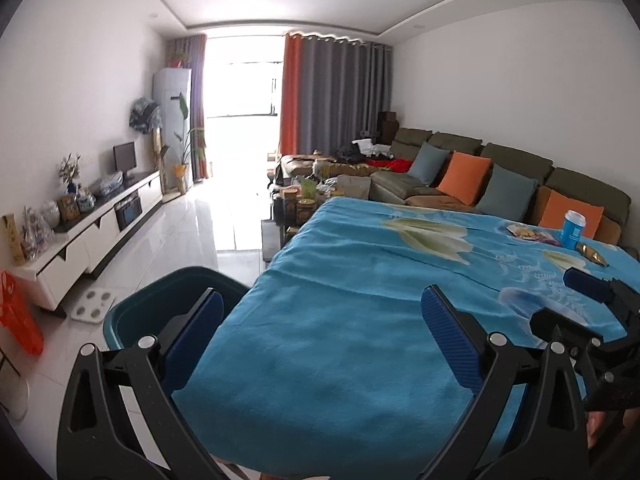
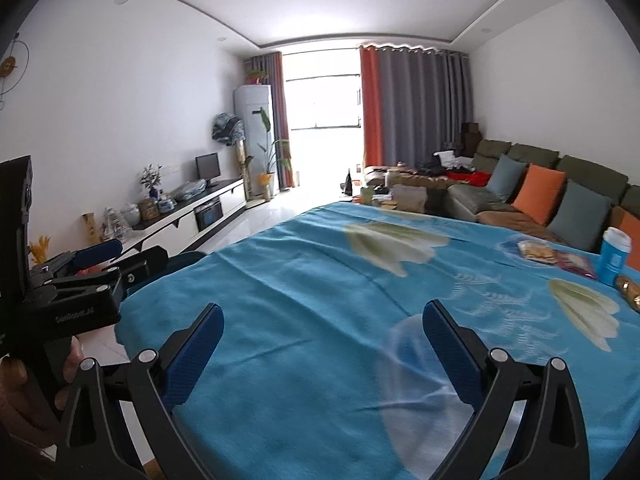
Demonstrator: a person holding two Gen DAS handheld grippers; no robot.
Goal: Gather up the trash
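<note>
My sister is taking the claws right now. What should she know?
Left claw: open, empty, over the near edge of the blue tablecloth.
Right claw: open, empty, over the cloth too.
Trash sits at the far right of the table: blue cup standing upright, snack wrappers beside it, gold wrapper nearer.
The green bin stands on the floor at the table's left corner.
Done: nothing picked up as far as I can see.
Left: carry every piece to the bin.

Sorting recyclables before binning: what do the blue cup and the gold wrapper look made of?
Blue cup: probably matte printed paper with a white plastic lid, though the material is uncertain. Gold wrapper: likely metallised foil or plastic film, glossy and crinkled.
</note>
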